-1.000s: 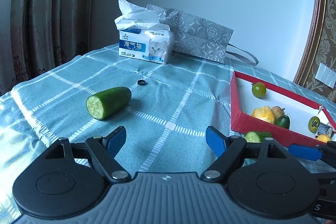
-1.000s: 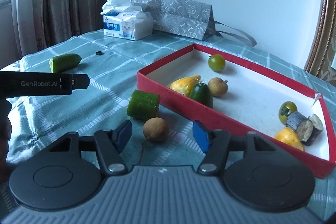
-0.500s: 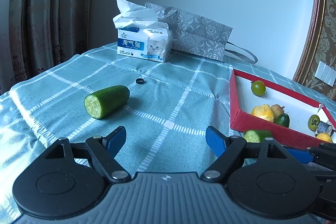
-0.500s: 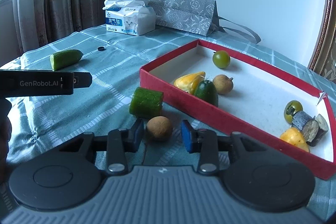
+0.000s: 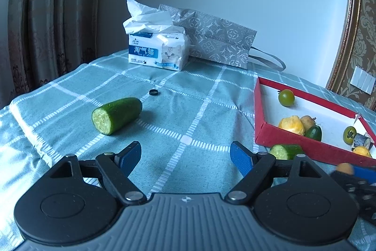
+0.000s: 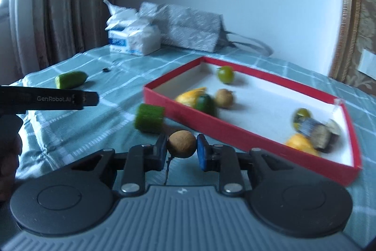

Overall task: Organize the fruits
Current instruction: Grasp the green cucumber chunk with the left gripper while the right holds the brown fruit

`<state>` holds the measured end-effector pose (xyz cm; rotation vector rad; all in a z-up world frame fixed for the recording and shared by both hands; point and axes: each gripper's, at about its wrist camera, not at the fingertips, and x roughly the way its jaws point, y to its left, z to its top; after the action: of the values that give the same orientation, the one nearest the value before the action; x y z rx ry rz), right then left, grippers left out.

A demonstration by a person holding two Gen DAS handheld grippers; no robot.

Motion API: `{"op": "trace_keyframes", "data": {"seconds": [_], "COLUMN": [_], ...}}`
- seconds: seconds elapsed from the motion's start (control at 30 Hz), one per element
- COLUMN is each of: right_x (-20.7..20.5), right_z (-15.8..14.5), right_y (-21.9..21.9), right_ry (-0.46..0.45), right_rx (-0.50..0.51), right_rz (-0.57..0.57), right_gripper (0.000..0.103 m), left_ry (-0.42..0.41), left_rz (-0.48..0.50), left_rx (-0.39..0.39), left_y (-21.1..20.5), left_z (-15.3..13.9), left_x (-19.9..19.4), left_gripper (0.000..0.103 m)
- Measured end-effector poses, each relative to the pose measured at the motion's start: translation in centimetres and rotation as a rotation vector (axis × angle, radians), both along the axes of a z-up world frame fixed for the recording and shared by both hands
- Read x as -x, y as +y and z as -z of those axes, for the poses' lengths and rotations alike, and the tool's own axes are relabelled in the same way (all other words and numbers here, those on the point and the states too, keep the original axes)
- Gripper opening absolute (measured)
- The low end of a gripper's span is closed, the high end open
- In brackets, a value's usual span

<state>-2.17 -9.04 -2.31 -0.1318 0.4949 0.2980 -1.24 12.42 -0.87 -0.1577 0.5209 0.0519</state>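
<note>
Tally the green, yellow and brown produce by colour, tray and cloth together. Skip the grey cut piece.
Green: 5 - cucumber end, cucumber chunk, two green tomatoes, dark green fruit
Yellow: 2 - yellow fruits, both in the red tray
Brown: 2 - tray longan, held longan in the right gripper
Total: 9

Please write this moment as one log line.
right gripper: shut on brown fruit | left gripper: open, idle | red tray: ahead
</note>
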Motion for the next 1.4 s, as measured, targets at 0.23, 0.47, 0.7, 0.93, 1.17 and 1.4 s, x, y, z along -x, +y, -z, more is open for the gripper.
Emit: {"op": "trace_keyframes", "data": {"seconds": [0.23, 0.47, 0.7, 0.93, 1.17, 1.4], "right_x": [2.0, 2.6, 2.8, 3.0, 3.1, 3.1], "right_z": [0.1, 0.4, 0.2, 0.0, -0.1, -0.2], "right_y": [-6.7, -10.2, -9.9, -10.2, -10.4, -10.5], "right_ry": [-0.011, -0.020, -0.039, -0.046, -0.045, -0.045], "right_rx": [-0.068, -0.121, -0.129, -0.153, -0.174, -0.188], "right_rz": [0.113, 0.165, 0.139, 0.120, 0.115, 0.114], "right_gripper": [0.025, 0.025, 0.025, 0.025, 0.025, 0.025], "left_ry": [-0.011, -0.002, -0.006, 0.024, 0.114, 0.091], "left_rz": [0.093, 0.166, 0.245, 0.234, 0.170, 0.212], "left_rx": [-0.031, -0.102, -0.189, -0.215, -0.201, -0.229], "left_y": [-1.5, -5.2, -9.5, -10.9, -10.5, -11.3], "left_z": [-0.2, -0.8, -0.5, 0.0, 0.5, 0.5], "left_x": [0.2, -0.2, -0.8, -2.4, -4.0, -3.5], "left_gripper": [0.083, 0.083, 0.083, 0.083, 0.083, 0.051]}}
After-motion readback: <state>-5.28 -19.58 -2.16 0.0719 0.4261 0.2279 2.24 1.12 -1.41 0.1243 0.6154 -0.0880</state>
